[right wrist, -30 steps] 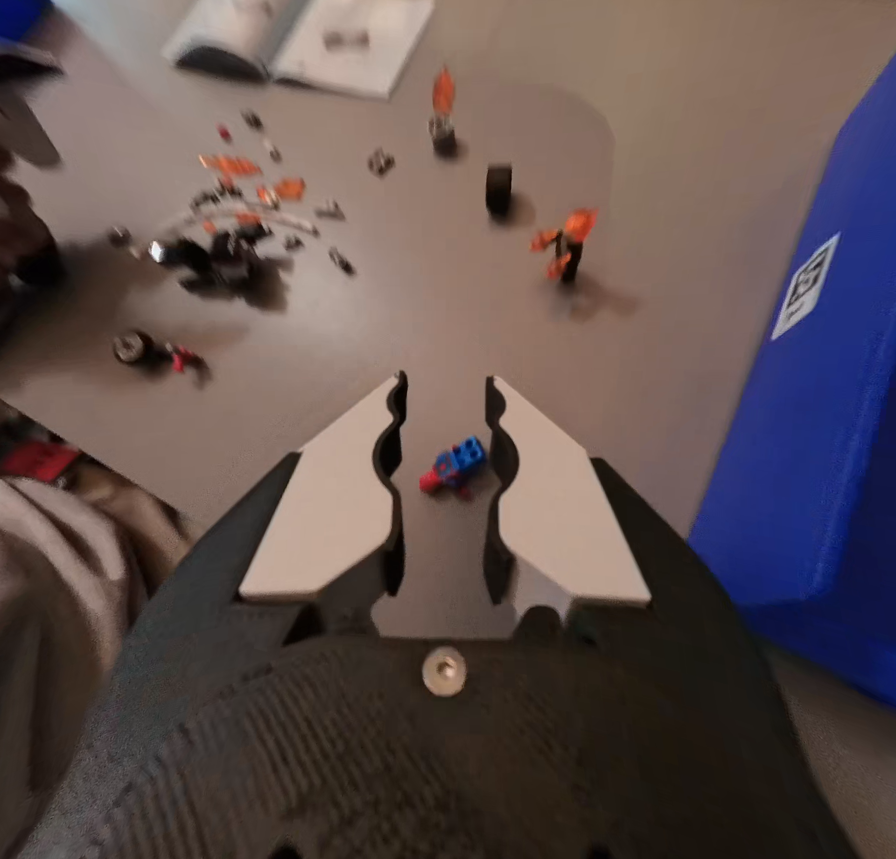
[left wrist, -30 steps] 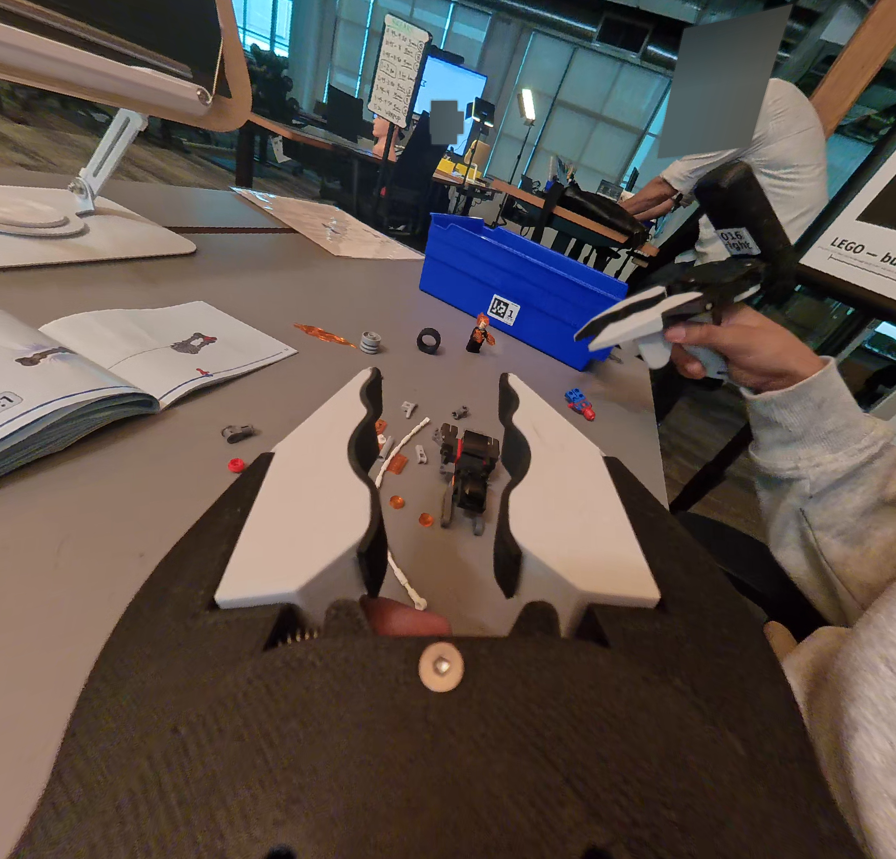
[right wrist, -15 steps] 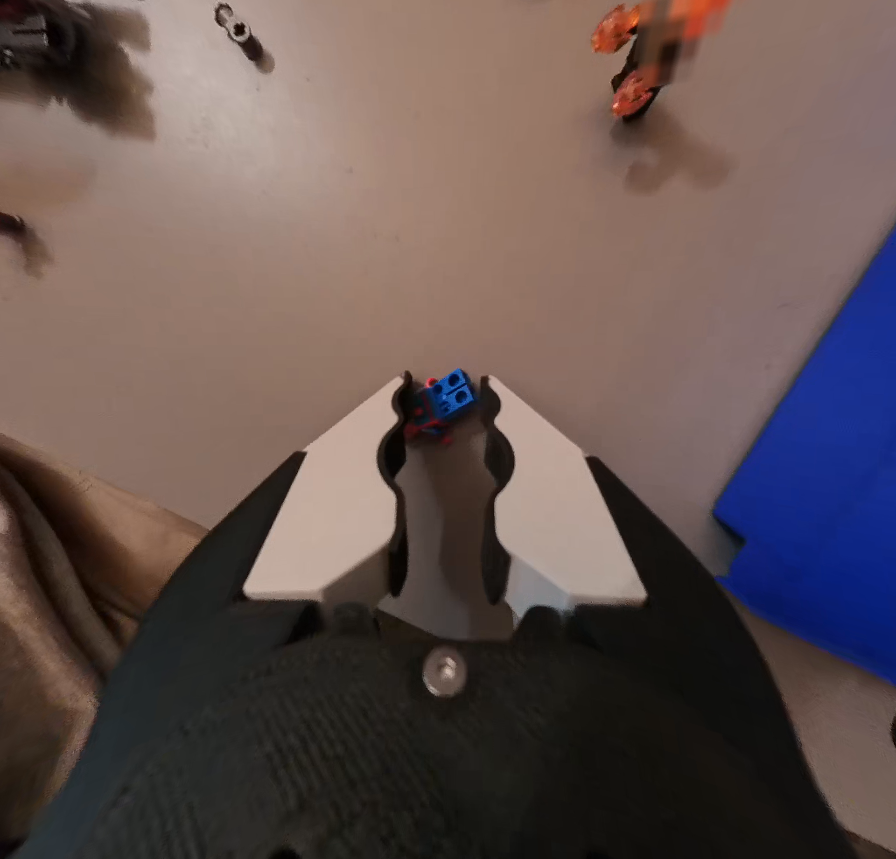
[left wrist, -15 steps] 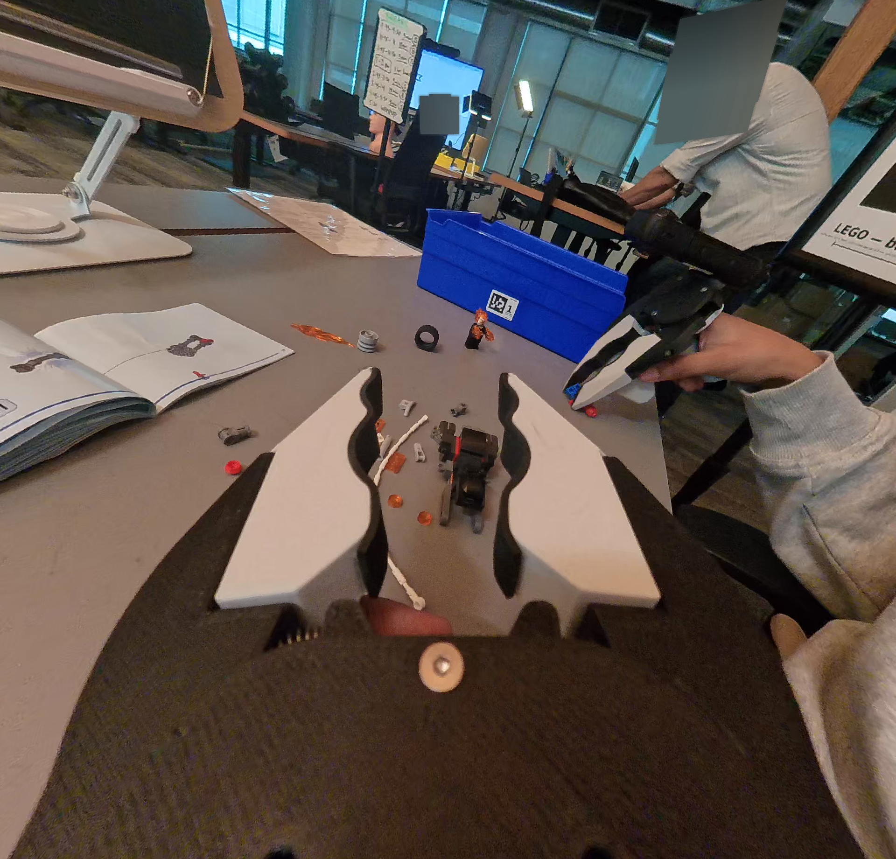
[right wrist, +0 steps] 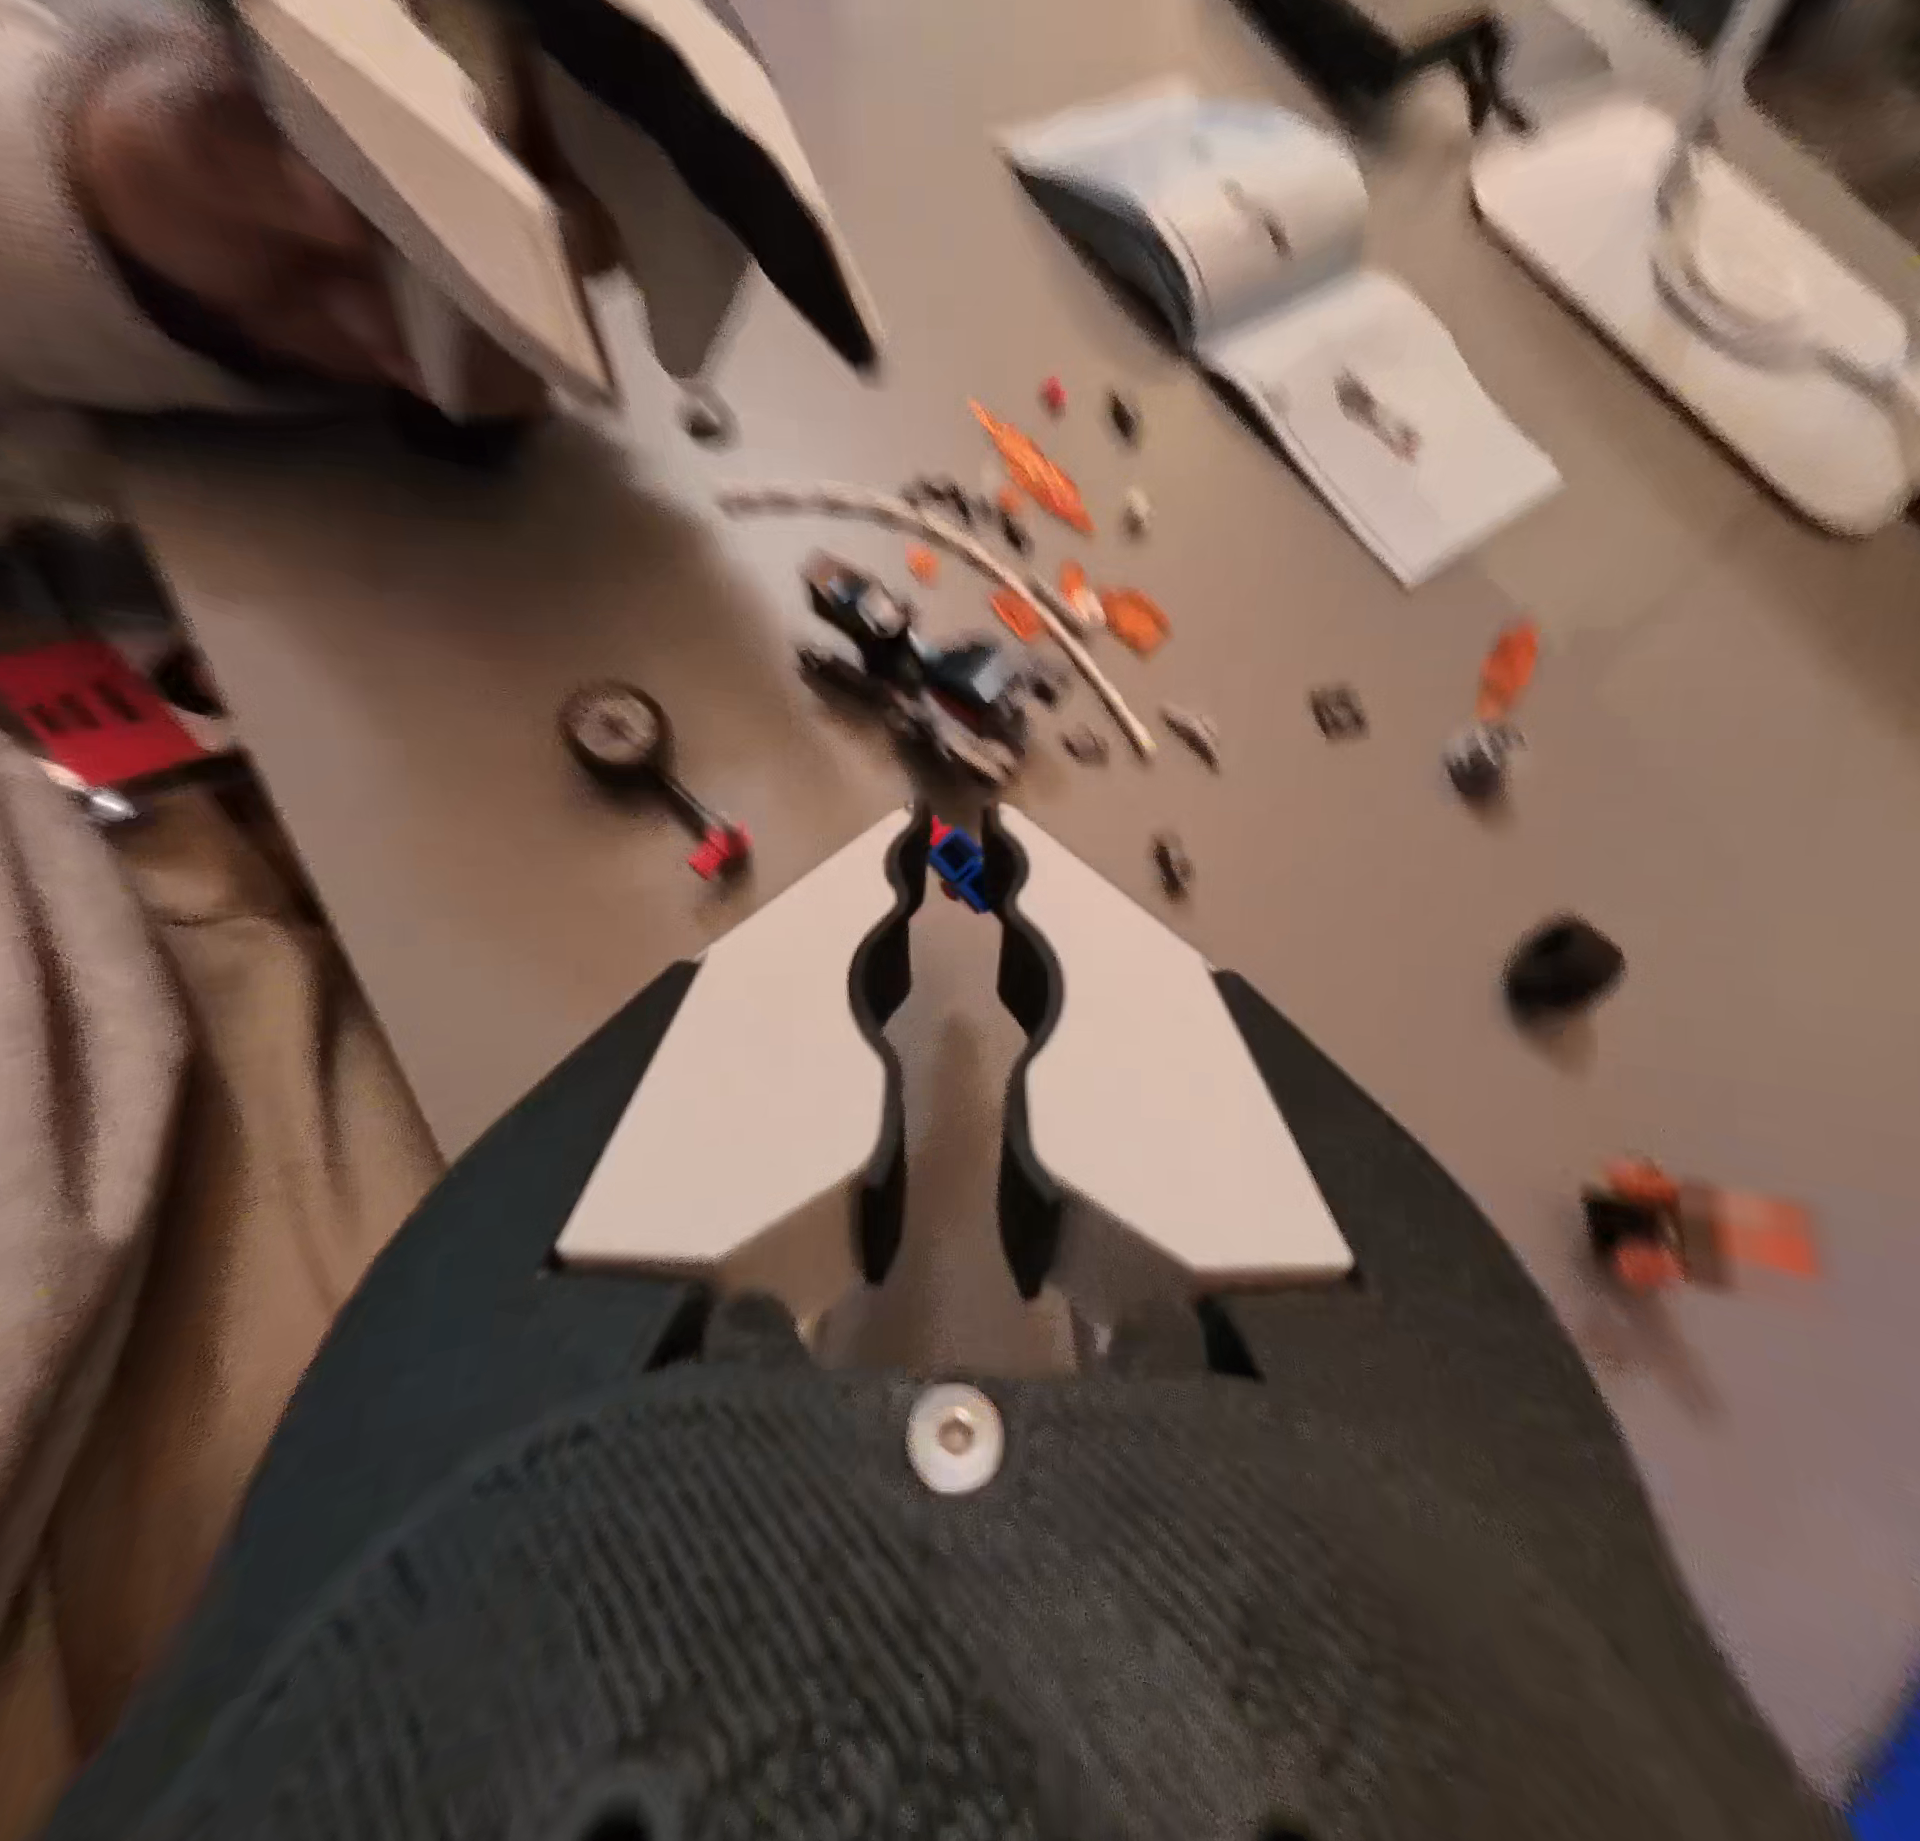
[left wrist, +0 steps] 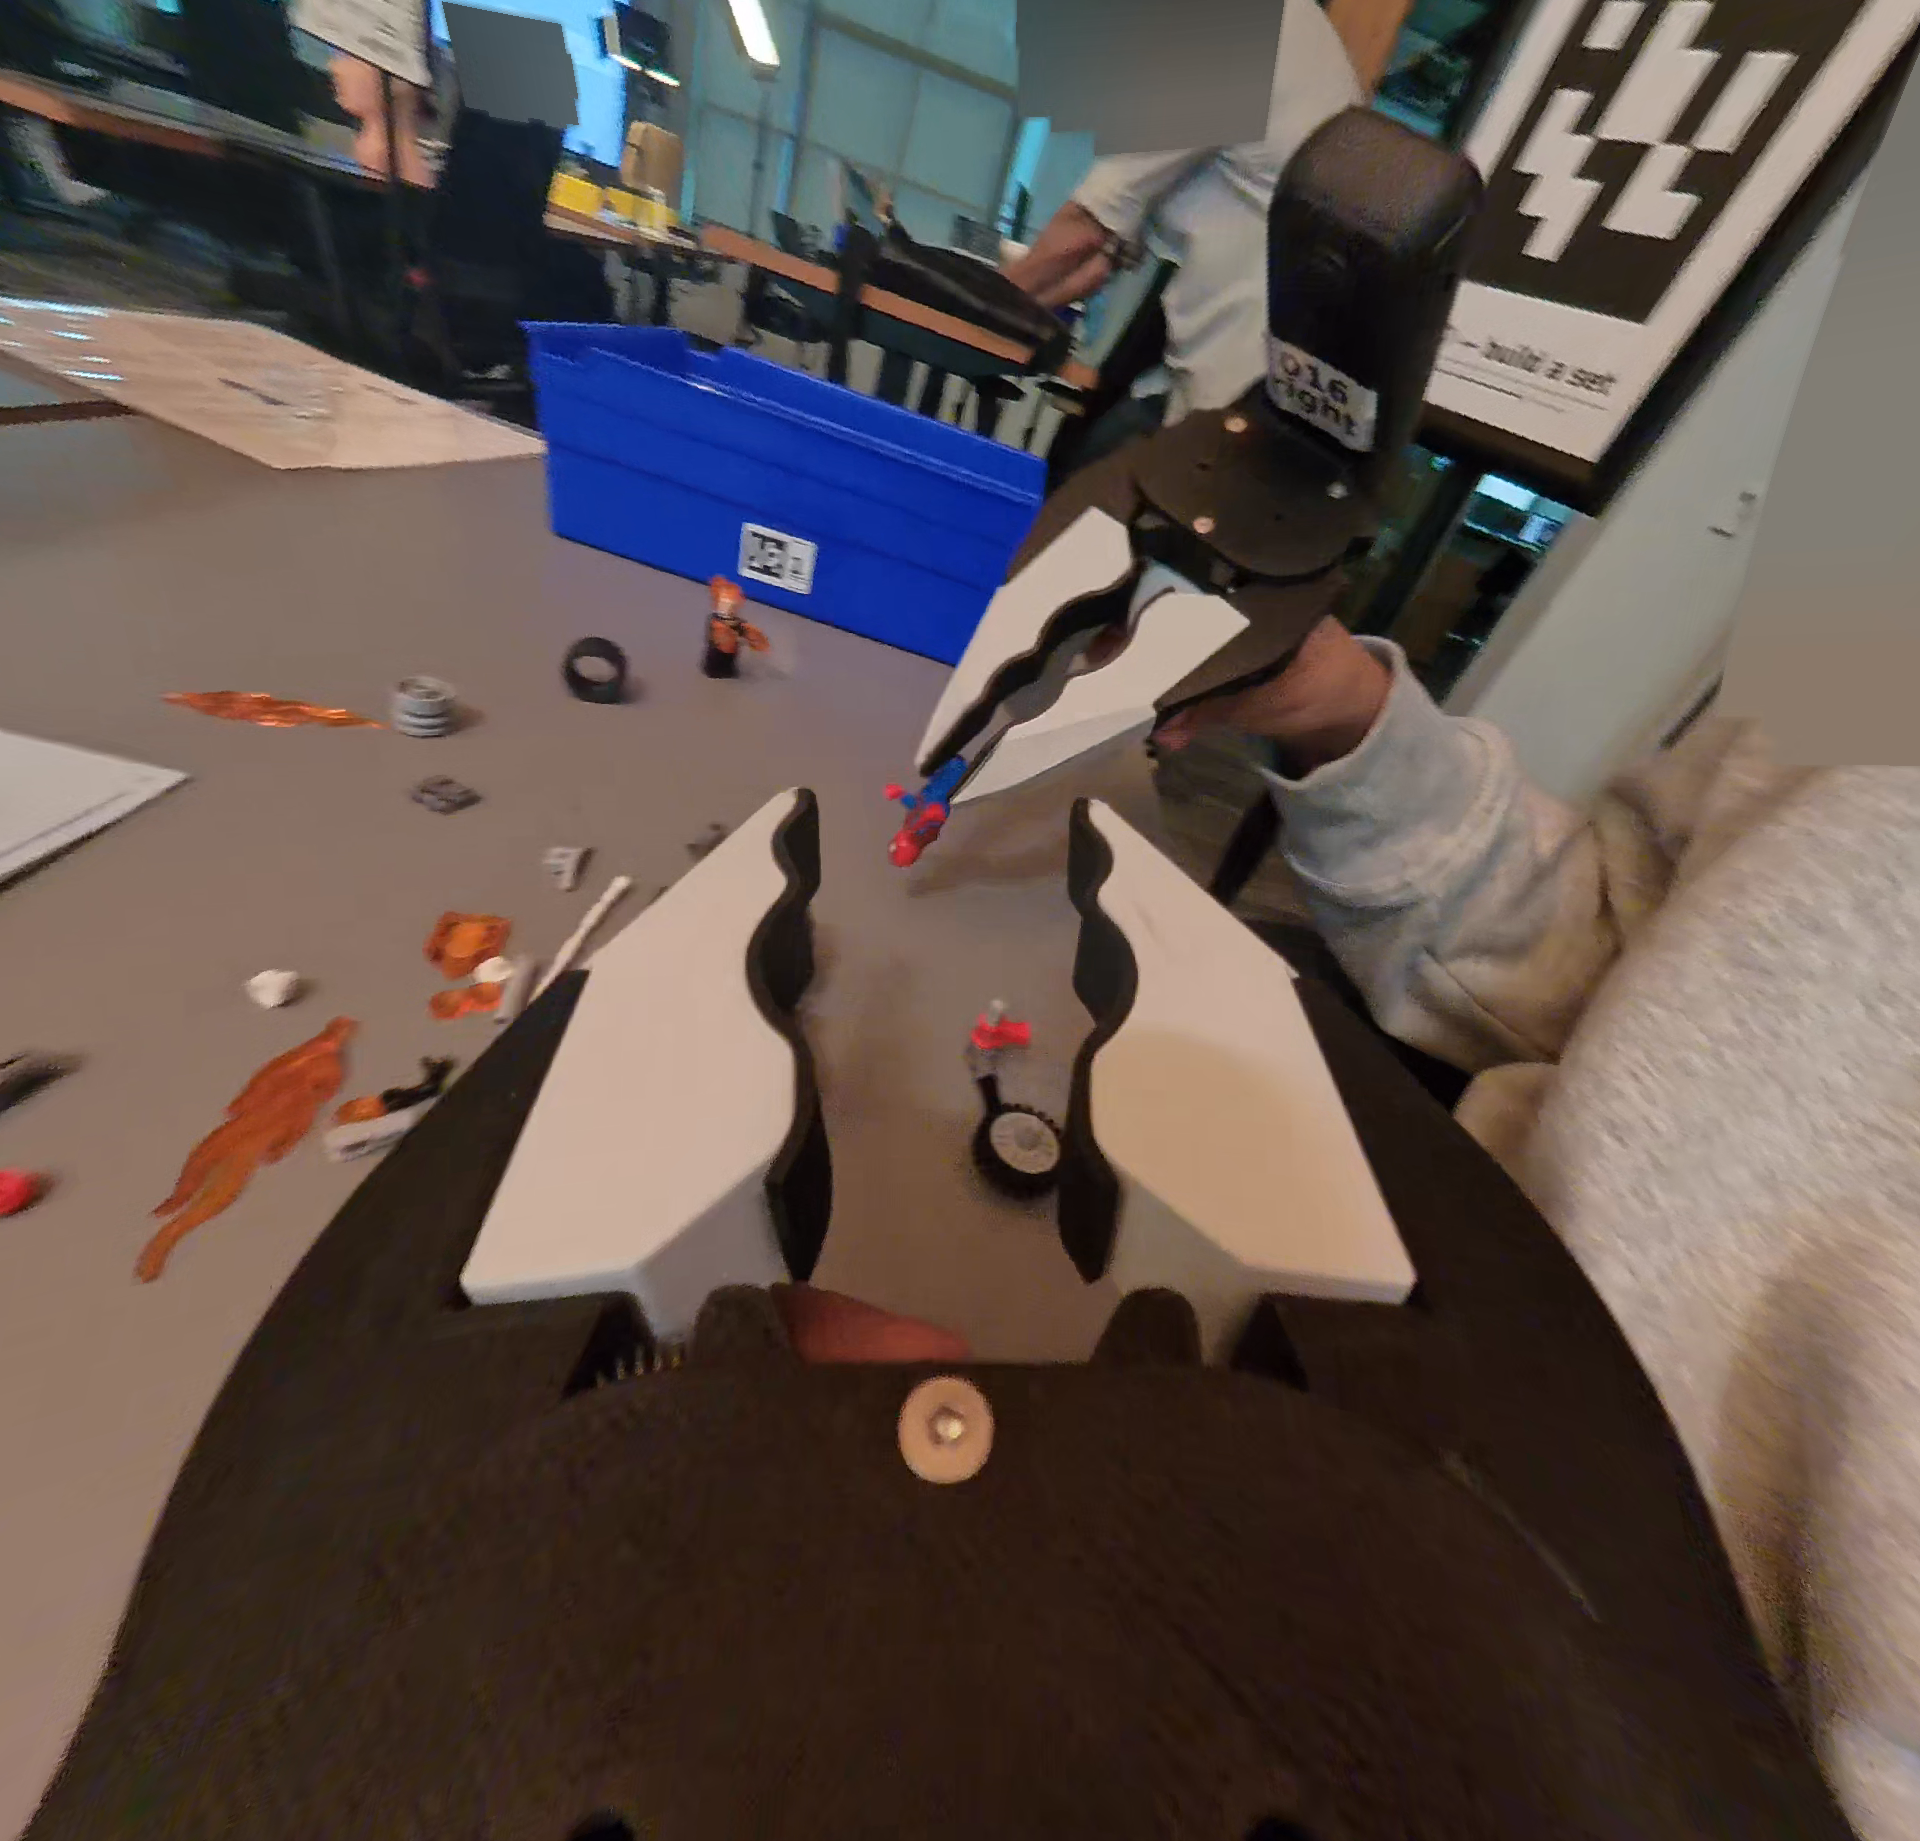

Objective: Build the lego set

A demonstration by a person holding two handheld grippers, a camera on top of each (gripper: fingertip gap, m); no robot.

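Open-plan lab or workshop office. Evidence, far side of the left wrist view: long wooden-topped desks [left wrist: 894, 295] carrying equipment, a lit monitor [left wrist: 530, 20], tall glazed partitions [left wrist: 883, 35] and a strip light [left wrist: 750, 20]. A seated person in a pale shirt [left wrist: 1195, 233] works at a far desk. On the right, a large black-and-white fiducial marker board [left wrist: 1652, 118]. On the near grey table [left wrist: 312, 565], a blue storage bin [left wrist: 769, 472] with a marker tag.
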